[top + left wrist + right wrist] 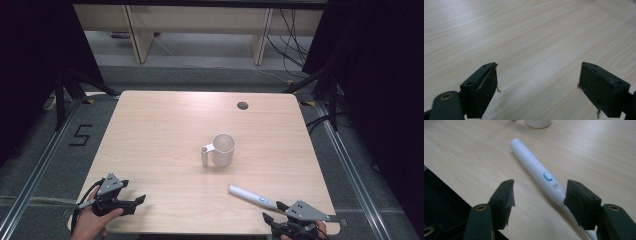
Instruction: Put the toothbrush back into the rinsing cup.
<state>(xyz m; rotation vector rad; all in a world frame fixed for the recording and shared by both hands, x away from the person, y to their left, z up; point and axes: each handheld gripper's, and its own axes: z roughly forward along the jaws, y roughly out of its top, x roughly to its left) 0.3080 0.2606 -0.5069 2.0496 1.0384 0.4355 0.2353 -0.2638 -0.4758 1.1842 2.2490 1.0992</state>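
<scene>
Your right gripper (537,195) is nearer: its jaws stand wide astride the white toothbrush handle (534,166), whose long axis runs diagonally from them toward the mug (223,149) on the tabletop

The high view looks forward and down from above the near edge, taking in the whole worktop (165,130). Each gripper view rides low and close, looking along its own jaws — the right one shares the white wand (536,170) and the cup (537,123) with the high view.
</scene>
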